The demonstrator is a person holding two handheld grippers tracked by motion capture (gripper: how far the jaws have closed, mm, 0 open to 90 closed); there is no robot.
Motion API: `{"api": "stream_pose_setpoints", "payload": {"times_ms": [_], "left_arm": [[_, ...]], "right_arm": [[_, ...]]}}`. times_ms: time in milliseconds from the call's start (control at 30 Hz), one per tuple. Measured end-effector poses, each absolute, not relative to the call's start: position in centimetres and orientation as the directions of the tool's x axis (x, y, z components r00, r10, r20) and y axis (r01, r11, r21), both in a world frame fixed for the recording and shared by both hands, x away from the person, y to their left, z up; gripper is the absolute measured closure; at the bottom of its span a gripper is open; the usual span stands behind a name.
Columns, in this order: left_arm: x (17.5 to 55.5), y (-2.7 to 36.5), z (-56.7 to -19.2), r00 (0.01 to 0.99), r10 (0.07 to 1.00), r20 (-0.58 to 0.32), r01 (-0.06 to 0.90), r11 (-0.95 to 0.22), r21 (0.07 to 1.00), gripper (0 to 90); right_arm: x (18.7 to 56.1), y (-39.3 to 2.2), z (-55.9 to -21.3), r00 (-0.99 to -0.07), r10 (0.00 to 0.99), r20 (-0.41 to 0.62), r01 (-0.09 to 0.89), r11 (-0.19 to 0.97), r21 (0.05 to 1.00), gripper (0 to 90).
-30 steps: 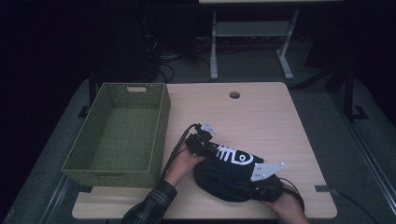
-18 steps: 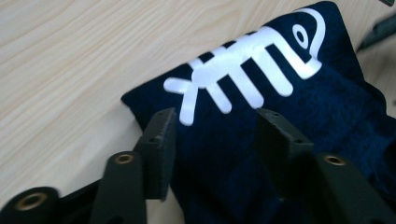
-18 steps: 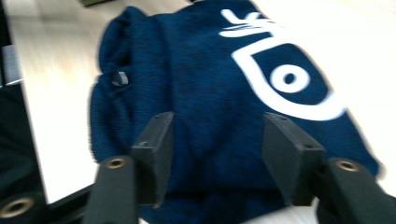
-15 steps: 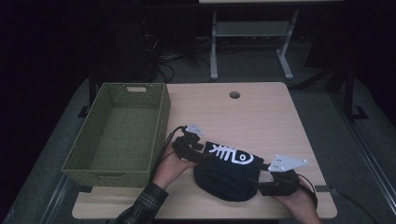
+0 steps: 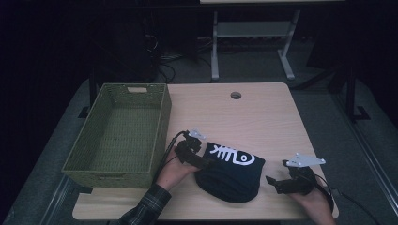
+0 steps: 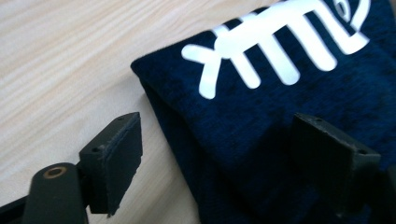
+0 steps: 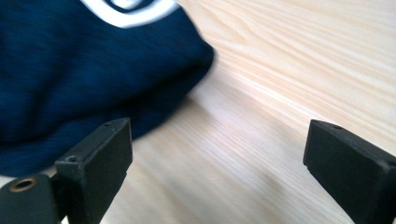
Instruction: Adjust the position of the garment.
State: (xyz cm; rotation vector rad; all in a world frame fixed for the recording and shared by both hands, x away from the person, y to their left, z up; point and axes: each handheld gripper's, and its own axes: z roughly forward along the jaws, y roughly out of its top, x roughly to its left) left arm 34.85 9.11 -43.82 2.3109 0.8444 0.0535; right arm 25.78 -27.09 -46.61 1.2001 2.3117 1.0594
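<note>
On the pale wooden table [image 5: 263,117], a folded dark garment [image 5: 231,176] lay right of the green basket [image 5: 119,133].
Left gripper [image 5: 202,161] and right gripper [image 5: 274,183] had just spread wide beside the garment, holding nothing; dim room beyond.

Wooden table [image 5: 263,117]: green basket [image 5: 117,133] left, folded navy garment [image 5: 230,176] front.

Both tongs opened, releasing the folded shirt [image 5: 231,172]; right withdrew.
</note>
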Motion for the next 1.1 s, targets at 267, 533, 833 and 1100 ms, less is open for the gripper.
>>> {"api": "stream_pose_setpoints", "payload": {"times_ms": [267,533,833,1100], "left_arm": [[35.0,9.0,-45.2,0.786,0.589,-0.191,0.573,-0.576,0.582,15.1],[35.0,8.9,-45.7,0.801,0.571,-0.183,0.561,-0.608,0.561,15.3],[34.8,8.7,-45.7,0.819,0.544,-0.183,0.539,-0.621,0.569,24.1],[34.7,8.5,-45.7,0.823,0.501,-0.267,0.554,-0.606,0.571,51.7]], "right_arm": [[26.3,-26.9,-47.5,-0.575,0.818,0.028,0.583,0.385,0.715,2.3],[27.0,-26.9,-48.2,-0.545,0.839,0.013,0.605,0.382,0.698,1.5],[27.2,-27.1,-48.3,-0.540,0.841,0.027,0.609,0.368,0.703,1.6],[27.2,-27.1,-48.3,-0.540,0.841,0.028,0.609,0.368,0.703,1.6]]}}
